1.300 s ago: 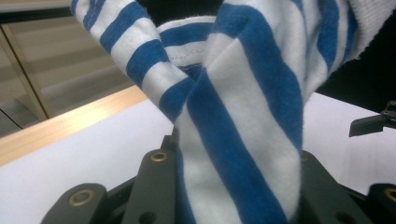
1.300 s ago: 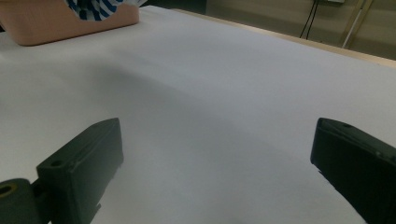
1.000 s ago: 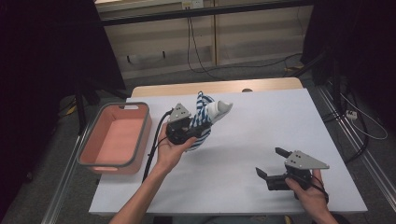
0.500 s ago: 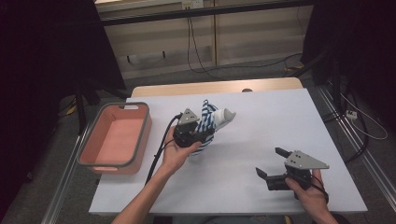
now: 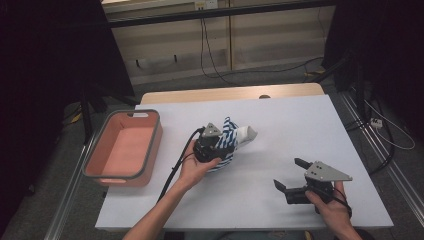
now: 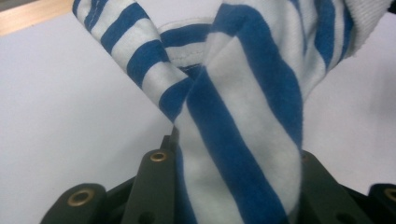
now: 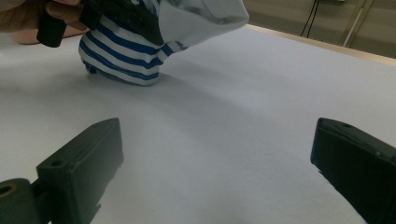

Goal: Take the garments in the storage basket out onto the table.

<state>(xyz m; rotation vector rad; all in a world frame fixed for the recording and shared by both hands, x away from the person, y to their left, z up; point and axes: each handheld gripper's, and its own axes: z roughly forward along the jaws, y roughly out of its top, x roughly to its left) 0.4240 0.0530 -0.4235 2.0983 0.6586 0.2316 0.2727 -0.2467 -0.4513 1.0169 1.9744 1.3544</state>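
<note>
A blue-and-white striped cloth (image 5: 231, 136) with a plain white end is bunched near the middle of the white table (image 5: 300, 125). My left gripper (image 5: 220, 147) is shut on it; in the left gripper view the striped cloth (image 6: 233, 121) is pinched between both black jaws and rises twisted above them. Its lower part rests on the table, as the striped cloth (image 7: 123, 56) shows in the right gripper view. My right gripper (image 5: 291, 175) stands open at the front right, resting low over the table, with bare table between its jaws (image 7: 215, 154).
A salmon-pink bin (image 5: 150, 150) with a grey rim stands at the table's left edge. Beyond the far edge a wooden strip (image 5: 230, 94) runs, with cables on the floor behind. Dark curtains flank both sides.
My left gripper has sunk and shifted right and toward the front with the cloth, whose bottom now lies on the table. The right gripper has stayed put.
</note>
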